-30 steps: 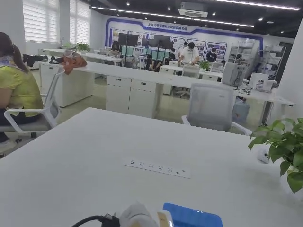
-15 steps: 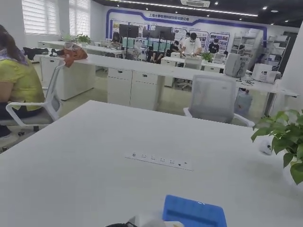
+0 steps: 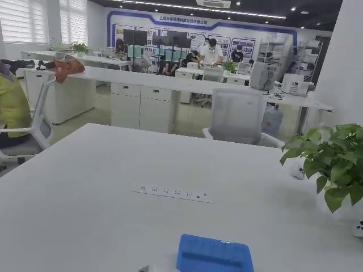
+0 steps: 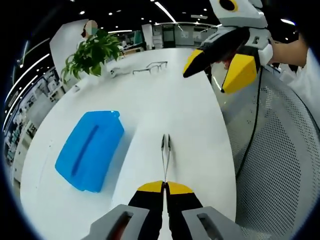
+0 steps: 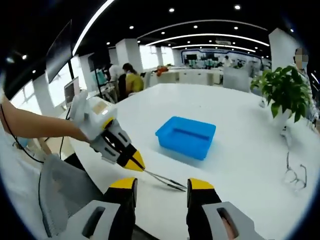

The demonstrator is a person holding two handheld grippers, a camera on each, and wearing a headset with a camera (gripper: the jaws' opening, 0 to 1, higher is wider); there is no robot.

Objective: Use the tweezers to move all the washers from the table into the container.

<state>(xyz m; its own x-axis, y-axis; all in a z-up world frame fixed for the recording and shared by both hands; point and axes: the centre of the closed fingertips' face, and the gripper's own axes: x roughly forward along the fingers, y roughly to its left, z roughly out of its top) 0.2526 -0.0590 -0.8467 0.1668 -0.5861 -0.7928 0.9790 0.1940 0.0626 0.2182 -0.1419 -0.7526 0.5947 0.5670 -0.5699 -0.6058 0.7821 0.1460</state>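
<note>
Head view: the blue container (image 3: 214, 255) sits at the near edge of the worktop (image 3: 102, 187). The washers are too small to tell.

Left gripper view: the left tongs (image 4: 165, 187) clamp the tweezers (image 4: 165, 150) by their tail. It looks a thin hold; they could twist or slip off that edge.

Right gripper view: the right tongs (image 5: 157, 186) gape empty, lending no support.

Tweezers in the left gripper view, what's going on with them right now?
A person at a white table holds a gripper in each hand. The left gripper is shut on the tweezers, which point forward over the table, with the blue container lying off to one side. The right gripper is open, holding nothing, raised close by. The tweezers carry no washer that I can make out.
</note>
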